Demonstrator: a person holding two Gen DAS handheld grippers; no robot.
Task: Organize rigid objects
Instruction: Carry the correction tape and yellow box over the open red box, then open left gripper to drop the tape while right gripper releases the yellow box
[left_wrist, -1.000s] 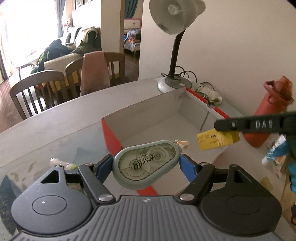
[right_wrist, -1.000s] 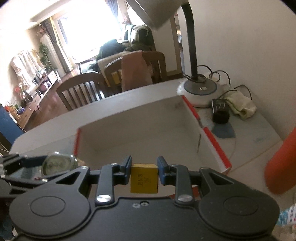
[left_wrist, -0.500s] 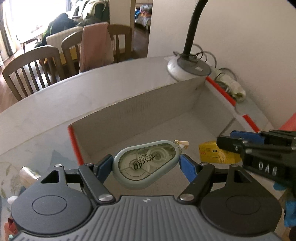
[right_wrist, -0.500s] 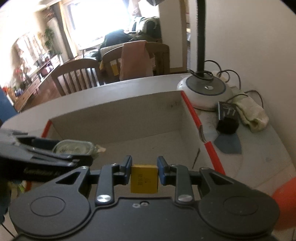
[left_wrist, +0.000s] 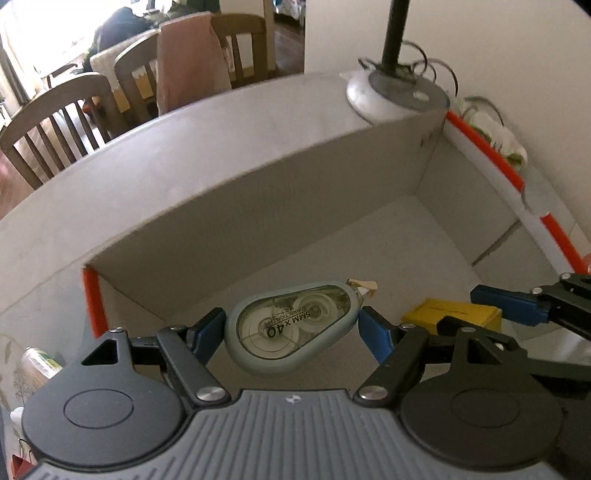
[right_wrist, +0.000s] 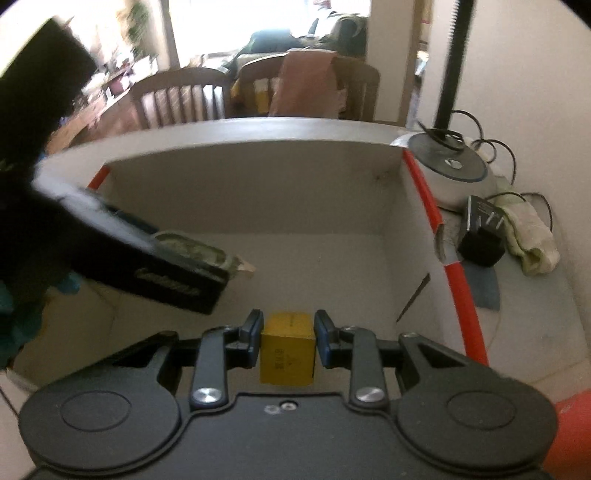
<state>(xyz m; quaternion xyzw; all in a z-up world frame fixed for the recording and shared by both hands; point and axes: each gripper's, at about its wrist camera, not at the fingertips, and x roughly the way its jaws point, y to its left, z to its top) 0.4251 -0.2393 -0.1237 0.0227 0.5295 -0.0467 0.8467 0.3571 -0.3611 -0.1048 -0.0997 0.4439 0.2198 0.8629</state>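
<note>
My left gripper (left_wrist: 291, 325) is shut on a grey-green correction tape dispenser (left_wrist: 291, 328) and holds it over the open grey box (left_wrist: 258, 206) with red edges. My right gripper (right_wrist: 288, 334) is shut on a small yellow box (right_wrist: 287, 347), also inside the box opening, low over its floor. In the left wrist view the yellow box (left_wrist: 450, 314) shows at the right between the right gripper's blue fingers (left_wrist: 506, 304). In the right wrist view the left gripper and tape dispenser (right_wrist: 192, 254) show at the left.
A desk lamp base (right_wrist: 447, 166) stands behind the box's far right corner, with cables, a black plug adapter (right_wrist: 480, 236) and a pale cloth (right_wrist: 528, 236) beside it. An orange object (right_wrist: 569, 424) is at the right. Wooden chairs (left_wrist: 74, 110) stand beyond the table.
Both grippers have moved forward and down into the box opening with their objects still held. The box walls now fill more of both views.
</note>
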